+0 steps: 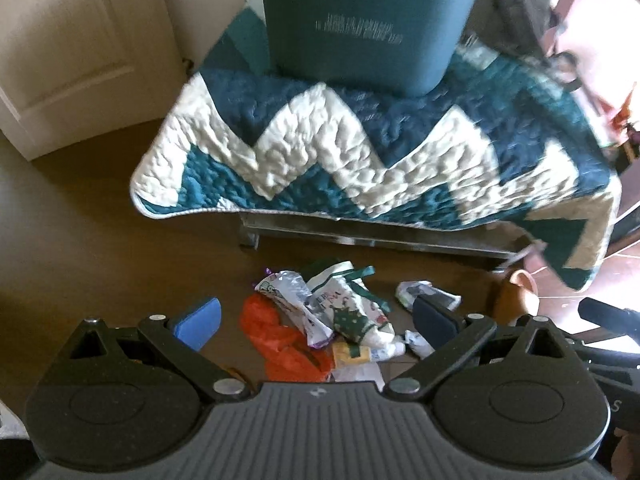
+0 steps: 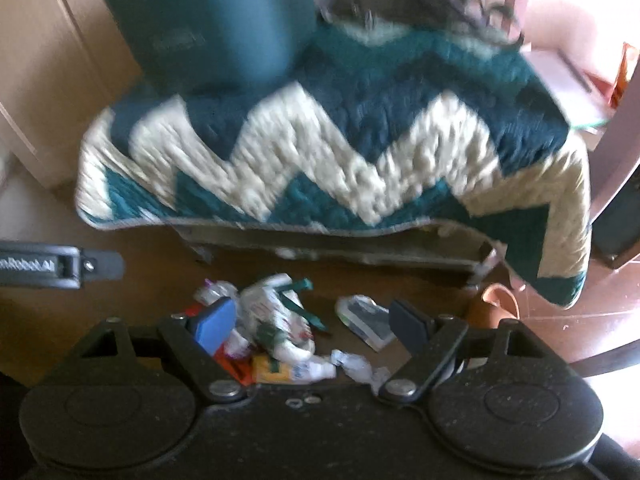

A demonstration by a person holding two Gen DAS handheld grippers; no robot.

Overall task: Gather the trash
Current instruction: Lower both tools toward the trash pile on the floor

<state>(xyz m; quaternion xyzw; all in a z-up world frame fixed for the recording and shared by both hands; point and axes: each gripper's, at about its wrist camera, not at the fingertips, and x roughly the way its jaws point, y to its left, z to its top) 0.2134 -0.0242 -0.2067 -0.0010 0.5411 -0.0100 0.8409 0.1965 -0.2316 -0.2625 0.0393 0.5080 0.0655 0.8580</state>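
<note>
A pile of trash lies on the brown floor: an orange plastic bag [image 1: 280, 340], a white printed wrapper [image 1: 296, 304], a white and green wrapper [image 1: 352, 304], and a grey-white packet [image 1: 424, 294]. A teal bin [image 1: 368, 20] stands on a quilt-covered bench. My left gripper [image 1: 316, 320] is open above the pile, empty. My right gripper [image 2: 312, 326] is open above the same pile [image 2: 280, 328], empty. The bin [image 2: 208, 20] and the grey-white packet [image 2: 364, 320] also show in the blurred right wrist view.
The bench carries a teal and white zigzag quilt [image 1: 360, 160] that hangs over its front edge. A tan shoe [image 1: 516, 292] sits on the floor at the right. A white door [image 1: 60, 40] is at the left. The left gripper's body [image 2: 56, 266] shows at the right view's left edge.
</note>
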